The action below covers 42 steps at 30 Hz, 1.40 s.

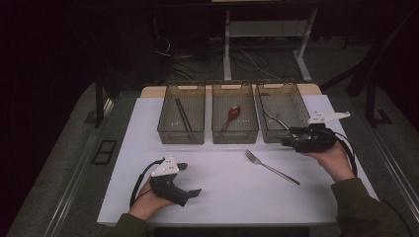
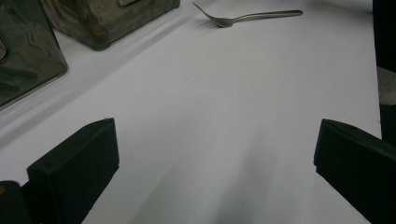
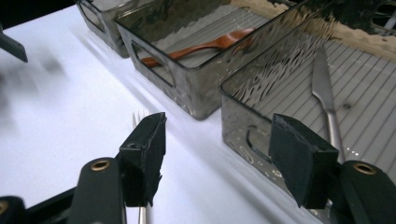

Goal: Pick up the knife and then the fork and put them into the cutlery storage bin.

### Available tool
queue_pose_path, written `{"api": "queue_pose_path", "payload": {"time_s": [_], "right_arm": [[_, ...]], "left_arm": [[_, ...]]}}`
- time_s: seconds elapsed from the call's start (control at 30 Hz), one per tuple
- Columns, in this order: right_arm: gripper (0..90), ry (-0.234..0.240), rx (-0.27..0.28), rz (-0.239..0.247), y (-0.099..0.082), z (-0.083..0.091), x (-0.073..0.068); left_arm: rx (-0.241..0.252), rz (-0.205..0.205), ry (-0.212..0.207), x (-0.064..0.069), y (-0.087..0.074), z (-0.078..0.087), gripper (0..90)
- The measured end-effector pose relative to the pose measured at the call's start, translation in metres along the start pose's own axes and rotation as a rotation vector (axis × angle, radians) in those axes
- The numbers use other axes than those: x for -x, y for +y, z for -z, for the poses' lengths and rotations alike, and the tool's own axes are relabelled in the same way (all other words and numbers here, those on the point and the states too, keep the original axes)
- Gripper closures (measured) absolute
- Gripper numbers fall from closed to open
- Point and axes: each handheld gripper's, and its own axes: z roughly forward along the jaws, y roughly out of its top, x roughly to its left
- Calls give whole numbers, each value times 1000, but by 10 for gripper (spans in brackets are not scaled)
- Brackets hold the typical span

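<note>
A metal fork (image 1: 272, 167) lies flat on the white table (image 1: 222, 197), right of centre, its tines toward the bins. My left gripper (image 1: 190, 179) rests low at the front left, open, with bare table between its jaws (image 2: 215, 158); the fork (image 2: 247, 17) lies far ahead of it. My right gripper (image 1: 287, 137) hovers open at the front corner of the right bin (image 1: 281, 116). In the right gripper view, the open gripper (image 3: 219, 140) holds nothing, and the fork's tines (image 3: 140, 115) peek out behind the left jaw.
Three clear grey bins stand in a row at the back. The left bin (image 1: 181, 118) holds dark chopsticks (image 1: 183, 114), the middle bin (image 1: 234, 118) a wooden spoon (image 3: 205, 45), and the right bin a metal knife (image 3: 324, 88). Beyond the table stand desk legs and cables.
</note>
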Motion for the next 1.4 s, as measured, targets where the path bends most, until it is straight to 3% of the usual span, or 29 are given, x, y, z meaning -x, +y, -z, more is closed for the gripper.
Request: {"api": "queue_pose_path", "payload": {"time_s": [0.3,0.93,1.2,1.4], "right_arm": [[356,2,-58,29,-5,-8,-8],[357,53,-149,93,-4,-24,-22],[359,62,-222,140,-2,-36,-30],[383,63,-313,171,1,-46,-38]], "left_arm": [[1,1,-1,0,0,0,0],[-5,-1,0,0,0,-1,0],[-6,-1,1,0,0,-1,0],[-8,-4,0,0,0,-1,0]]}}
